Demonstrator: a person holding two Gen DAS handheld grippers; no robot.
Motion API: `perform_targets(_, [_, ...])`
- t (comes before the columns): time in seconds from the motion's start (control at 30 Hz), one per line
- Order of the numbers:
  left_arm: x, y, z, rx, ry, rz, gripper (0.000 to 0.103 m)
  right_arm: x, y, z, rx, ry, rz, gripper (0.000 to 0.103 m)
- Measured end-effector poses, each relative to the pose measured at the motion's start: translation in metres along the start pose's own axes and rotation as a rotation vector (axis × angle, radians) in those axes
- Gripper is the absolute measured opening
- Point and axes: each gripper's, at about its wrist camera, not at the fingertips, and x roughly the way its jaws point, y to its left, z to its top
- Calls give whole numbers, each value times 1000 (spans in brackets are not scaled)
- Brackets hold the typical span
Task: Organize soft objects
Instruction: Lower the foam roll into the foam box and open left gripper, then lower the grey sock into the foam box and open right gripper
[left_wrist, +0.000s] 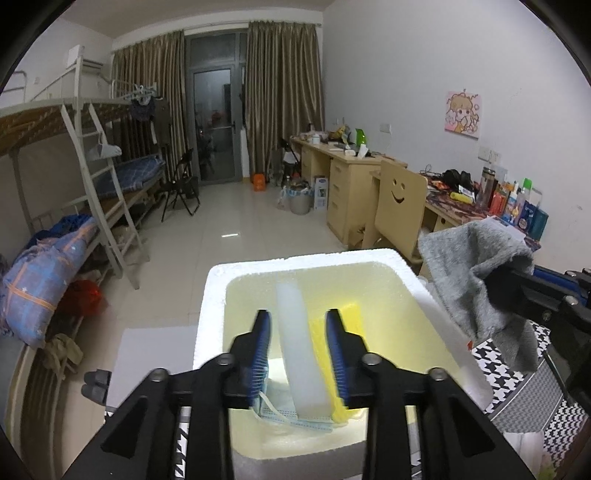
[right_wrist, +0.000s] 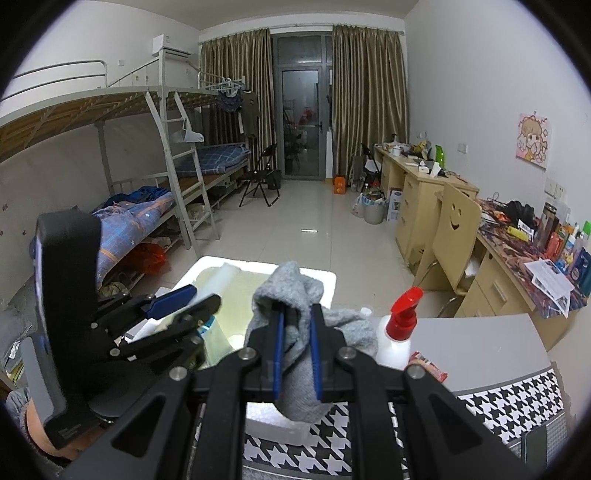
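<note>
A white foam box (left_wrist: 212, 295) stands in front of me on a houndstooth cloth. Inside lie a white foam strip (left_wrist: 299, 343), a yellow sponge (left_wrist: 351, 314) and a blue face mask (left_wrist: 291, 415). My left gripper (left_wrist: 298, 318) is open, its fingers hanging over the box on either side of the strip, holding nothing. My right gripper (right_wrist: 295, 308) is shut on a grey sock (right_wrist: 291, 295) and holds it in the air at the box's right rim (right_wrist: 325, 280). The sock also shows in the left wrist view (left_wrist: 469, 266). The left gripper shows in the right wrist view (right_wrist: 199, 295).
A white spray bottle with a red trigger (right_wrist: 397, 332) stands right of the box, with a red snack packet (right_wrist: 428, 363) beside it. The houndstooth cloth (right_wrist: 498, 402) covers the table. A wooden chair (right_wrist: 452, 236) and cluttered desks (right_wrist: 524, 254) stand to the right, bunk beds (right_wrist: 147, 206) to the left.
</note>
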Motion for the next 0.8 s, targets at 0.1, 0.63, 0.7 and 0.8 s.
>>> perform_targets(0.1, [-3, 6, -2, -13, -11, 12, 75, 2, 1, 0, 2, 6, -3, 16])
perform_targets(0.63, [-37, 25, -3, -47, -96, 104, 102, 13, 8, 5, -17, 19, 14, 16])
perform_targets(0.7, [-40, 29, -3, -55, -96, 113, 102, 15, 9, 6, -19, 21, 15, 16])
perform_targets(0.8, [-44, 35, -4, -60, -103, 126, 102, 17, 11, 7, -27, 23, 23, 16])
